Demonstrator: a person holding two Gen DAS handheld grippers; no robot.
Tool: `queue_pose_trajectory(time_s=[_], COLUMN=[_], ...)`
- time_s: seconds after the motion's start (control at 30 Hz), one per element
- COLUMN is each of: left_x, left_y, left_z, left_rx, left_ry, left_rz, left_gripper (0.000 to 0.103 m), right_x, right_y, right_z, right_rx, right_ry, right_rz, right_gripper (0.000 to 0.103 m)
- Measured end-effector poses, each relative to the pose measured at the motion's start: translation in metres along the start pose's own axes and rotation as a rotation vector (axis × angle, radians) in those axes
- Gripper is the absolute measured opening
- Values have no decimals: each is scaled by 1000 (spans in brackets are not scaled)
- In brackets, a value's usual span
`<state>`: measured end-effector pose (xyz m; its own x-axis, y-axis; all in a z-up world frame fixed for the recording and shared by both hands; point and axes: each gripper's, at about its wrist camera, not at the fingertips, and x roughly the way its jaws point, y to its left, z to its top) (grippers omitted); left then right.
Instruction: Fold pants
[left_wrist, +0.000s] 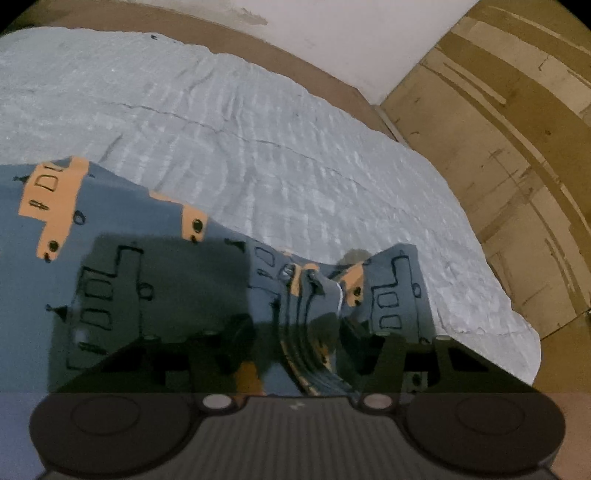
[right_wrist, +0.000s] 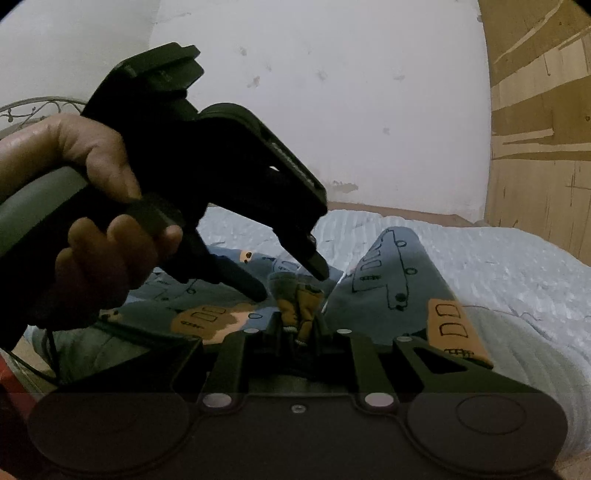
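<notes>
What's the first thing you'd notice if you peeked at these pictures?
The blue pants with orange buses printed on them, spread across the pale bedspread. In the right wrist view the left gripper, held by a hand, hovers open over a bunched bit of the cloth at the middle. The right gripper pinches that bunched part up close at the bottom.

pants (left_wrist: 155, 280) cut off at left edge, right hand-held gripper (right_wrist: 299, 328) fingertips buried in fabric
</notes>
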<state>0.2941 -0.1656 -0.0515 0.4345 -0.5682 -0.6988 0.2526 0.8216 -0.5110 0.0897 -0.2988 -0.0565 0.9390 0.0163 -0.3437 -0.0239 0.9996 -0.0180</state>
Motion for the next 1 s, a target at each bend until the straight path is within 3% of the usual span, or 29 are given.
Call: queue_pose_trajectory(time_s=[0.07, 0.1, 0.3, 0.47, 0.7, 1.0], left_x=[2, 2, 0, -3, -17, -59], left_y=[-1, -2, -7, -12, -29, -33], left_z=[0, -1, -4, -4, -7, 5], left_rx=[-2, -6, -12, -3, 26, 51], left_ry=[1, -1, -11, -21, -83, -161], left_rz=[25, 44, 61, 73, 98, 72], left_gripper=[38, 35, 29, 13, 10, 9], right_x=[0, 0, 2, 2, -2, -14], right_y=[-1, -1, -1, -2, -1, 10], right_z=[0, 0, -1, 0, 1, 24], right_rx=[6, 6, 4, 13, 23, 47], right_ry=[-1, -2, -2, -3, -26, -72], right_rz=[1, 2, 0, 3, -20, -17], right_gripper=[17, 17, 19, 20, 21, 21])
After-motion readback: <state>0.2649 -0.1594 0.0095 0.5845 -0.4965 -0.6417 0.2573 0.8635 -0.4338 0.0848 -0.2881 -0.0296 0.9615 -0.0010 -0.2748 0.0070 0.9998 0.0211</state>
